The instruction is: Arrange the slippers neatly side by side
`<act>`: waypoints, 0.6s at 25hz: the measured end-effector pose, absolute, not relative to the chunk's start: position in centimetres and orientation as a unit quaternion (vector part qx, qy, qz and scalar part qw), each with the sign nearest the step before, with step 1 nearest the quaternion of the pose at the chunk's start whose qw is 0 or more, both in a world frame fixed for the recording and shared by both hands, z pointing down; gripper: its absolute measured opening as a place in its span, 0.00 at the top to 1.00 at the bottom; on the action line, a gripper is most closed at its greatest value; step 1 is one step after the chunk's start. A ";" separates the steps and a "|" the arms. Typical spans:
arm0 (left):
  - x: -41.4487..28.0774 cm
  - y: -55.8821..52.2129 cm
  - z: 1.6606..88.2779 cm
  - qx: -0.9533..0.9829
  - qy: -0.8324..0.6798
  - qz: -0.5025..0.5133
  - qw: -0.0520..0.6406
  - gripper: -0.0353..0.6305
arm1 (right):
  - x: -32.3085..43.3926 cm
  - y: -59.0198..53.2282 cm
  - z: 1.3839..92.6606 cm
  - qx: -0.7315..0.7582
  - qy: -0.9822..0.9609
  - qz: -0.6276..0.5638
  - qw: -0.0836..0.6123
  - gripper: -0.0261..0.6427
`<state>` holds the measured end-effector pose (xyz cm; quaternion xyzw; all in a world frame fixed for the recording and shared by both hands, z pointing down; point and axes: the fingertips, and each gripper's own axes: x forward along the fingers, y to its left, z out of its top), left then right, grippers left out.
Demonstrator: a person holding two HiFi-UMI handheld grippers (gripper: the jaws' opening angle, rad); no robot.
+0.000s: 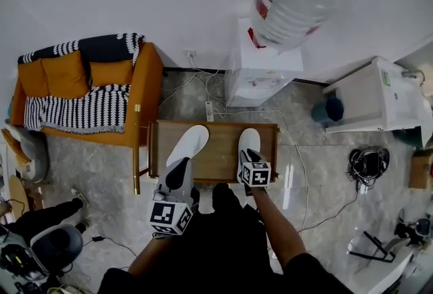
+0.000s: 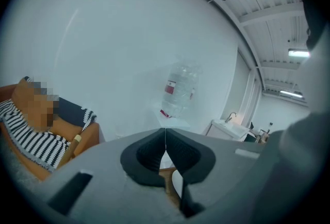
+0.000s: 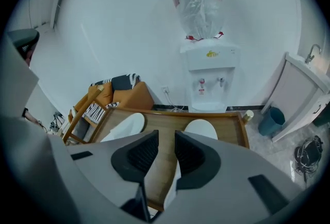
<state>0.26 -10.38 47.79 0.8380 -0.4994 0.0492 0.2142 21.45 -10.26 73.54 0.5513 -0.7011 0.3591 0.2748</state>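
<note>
Sofa: orange sofa with a striped throw, out at 9 o'clock from the bench.
Water dispenser: white water dispenser, bottle on top, dead ahead at 12 o'clock beyond the bench.
Bench: low wooden bench, and both slippers are lying on it!
Left slipper: the white left slipper is the crooked one, with its toe swung toward 1 o'clock.
Right slipper: the right slipper lies straight, toe at 12 o'clock. It is near its partner, with bare wood between them.
Left tool: the left tool is over the left slipper's heel end. Its jaws are pressed together at the tips, and I see nothing caught in them.
Right tool: the right tool is poised over the right slipper's heel. Its jaws stand slightly apart and grip nothing.
Step in hand: squaring the pair, by my reading.
How to do it well: I'd leave the right slipper as the reference. Take the tilted one low at the heel and pivot its toe back to 12 o'clock. Then slide it across until the sides run parallel and the heels are level.
</note>
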 end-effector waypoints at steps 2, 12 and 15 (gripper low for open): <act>-0.6 -10.5 47.6 0.839 -0.498 0.048 0.212 0.92 | 20.2 -10.6 72.5 0.556 -0.705 0.353 0.261 0.82; -6.3 -11.8 47.6 0.835 -0.505 0.045 0.213 0.92 | 13.2 -12.1 70.1 0.576 -0.708 0.344 0.221 0.92; -7.5 -12.2 47.7 0.837 -0.501 0.046 0.214 0.92 | 10.9 -12.2 70.3 0.572 -0.709 0.346 0.223 0.92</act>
